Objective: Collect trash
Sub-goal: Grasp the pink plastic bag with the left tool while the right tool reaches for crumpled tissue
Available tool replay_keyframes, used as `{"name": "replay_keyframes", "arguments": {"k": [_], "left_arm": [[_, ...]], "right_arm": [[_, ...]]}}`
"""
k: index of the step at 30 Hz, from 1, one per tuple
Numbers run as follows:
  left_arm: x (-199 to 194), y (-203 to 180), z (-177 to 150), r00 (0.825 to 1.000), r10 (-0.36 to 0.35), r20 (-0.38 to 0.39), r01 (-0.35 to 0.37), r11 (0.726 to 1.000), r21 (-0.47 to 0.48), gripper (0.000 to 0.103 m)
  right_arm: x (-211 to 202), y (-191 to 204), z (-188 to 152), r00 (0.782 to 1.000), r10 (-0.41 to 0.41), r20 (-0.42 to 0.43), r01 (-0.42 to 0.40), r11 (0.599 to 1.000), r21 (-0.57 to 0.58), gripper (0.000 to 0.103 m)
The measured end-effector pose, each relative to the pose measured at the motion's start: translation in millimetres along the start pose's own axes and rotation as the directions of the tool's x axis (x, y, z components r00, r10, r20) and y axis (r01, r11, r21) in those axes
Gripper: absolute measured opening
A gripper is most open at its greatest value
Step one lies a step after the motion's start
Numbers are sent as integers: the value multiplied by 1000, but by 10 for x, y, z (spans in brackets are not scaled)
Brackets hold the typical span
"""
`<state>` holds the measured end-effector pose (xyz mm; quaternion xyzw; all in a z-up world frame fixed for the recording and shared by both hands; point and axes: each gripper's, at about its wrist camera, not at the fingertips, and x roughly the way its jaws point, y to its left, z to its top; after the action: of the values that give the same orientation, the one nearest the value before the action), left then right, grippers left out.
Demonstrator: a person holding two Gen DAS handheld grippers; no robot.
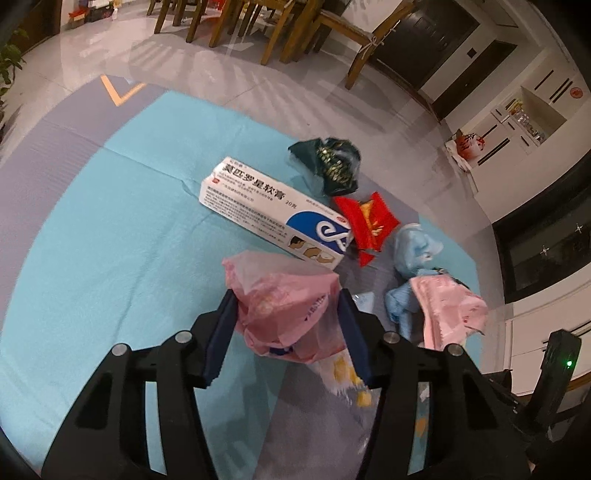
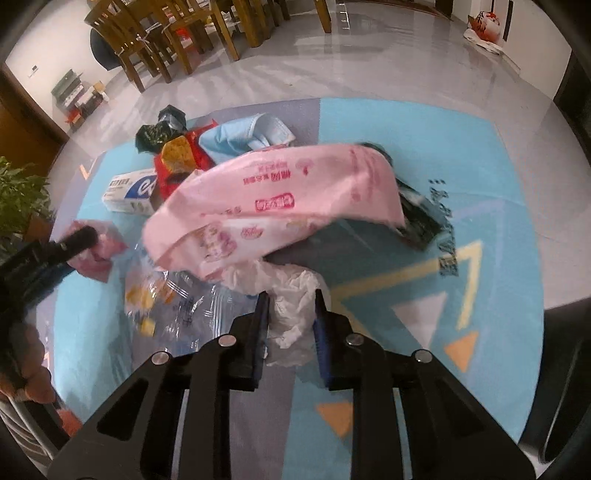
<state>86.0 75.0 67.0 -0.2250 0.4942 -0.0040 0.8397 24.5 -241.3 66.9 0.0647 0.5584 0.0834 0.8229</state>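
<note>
My left gripper (image 1: 286, 295) is shut on a crumpled pink wrapper (image 1: 284, 295), which bulges between the fingers above the blue mat (image 1: 110, 229). My right gripper (image 2: 290, 297) is shut on the white plastic end (image 2: 291, 310) of a long pink printed package (image 2: 273, 199), held over the mat. Loose trash lies beyond: a white ointment box (image 1: 273, 218), a red snack wrapper (image 1: 369, 221), a dark green wrapper (image 1: 328, 164), a crumpled blue mask (image 1: 413, 251) and a clear printed film (image 2: 173, 302). The left gripper also shows at the left in the right wrist view (image 2: 79, 240).
The mat lies on a glossy tiled floor (image 1: 229, 74). Wooden chairs (image 1: 280, 22) stand at the back. White cabinets (image 1: 535, 122) line the right side. A potted plant (image 2: 18, 195) stands at the mat's left. A dark printed wrapper (image 2: 421, 218) lies behind the pink package.
</note>
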Motion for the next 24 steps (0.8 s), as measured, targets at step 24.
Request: {"name": "replay_keyframes", "arguments": {"k": [24], "left_arm": [[-538,-256,-261,997,-46,68,38,992,118,57]], "right_arm": [[-624,47,-396,998,49,41,-46,997,-62,24]]}}
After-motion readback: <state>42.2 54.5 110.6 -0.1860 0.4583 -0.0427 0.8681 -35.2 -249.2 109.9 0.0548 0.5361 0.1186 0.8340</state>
